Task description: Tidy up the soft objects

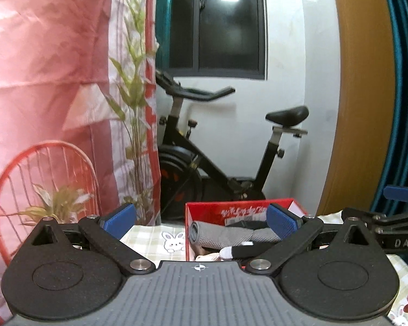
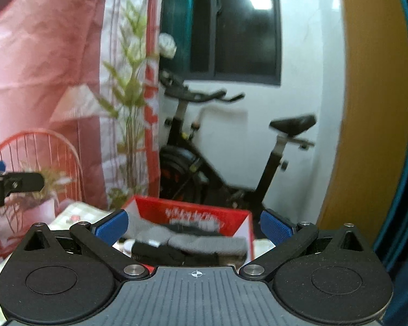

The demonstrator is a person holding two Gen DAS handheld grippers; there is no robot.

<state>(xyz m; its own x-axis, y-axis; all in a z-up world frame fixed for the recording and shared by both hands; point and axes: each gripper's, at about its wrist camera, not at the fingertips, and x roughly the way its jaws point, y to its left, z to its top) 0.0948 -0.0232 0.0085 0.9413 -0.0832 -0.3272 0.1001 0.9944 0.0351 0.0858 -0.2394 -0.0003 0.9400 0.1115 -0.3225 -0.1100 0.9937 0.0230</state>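
Note:
A red cardboard box (image 1: 204, 207) stands on the checked rabbit-print cloth (image 1: 155, 237). In it lie a rolled grey towel (image 1: 217, 233) and a black-and-white sock (image 1: 239, 251). My left gripper (image 1: 201, 221) is open and empty, held above and just before the box. In the right wrist view the same box (image 2: 193, 212) holds grey rolls (image 2: 204, 243) and dark soft items (image 2: 171, 254). My right gripper (image 2: 194, 224) is open and empty, above the box's near side. The right gripper's finger shows in the left view (image 1: 399, 193).
A black exercise bike (image 1: 225, 146) stands behind the box against the white wall. A red wire chair (image 1: 43, 187) and a potted plant (image 1: 133, 108) stand at the left before pink curtains. A yellow door edge (image 1: 361, 95) rises at the right.

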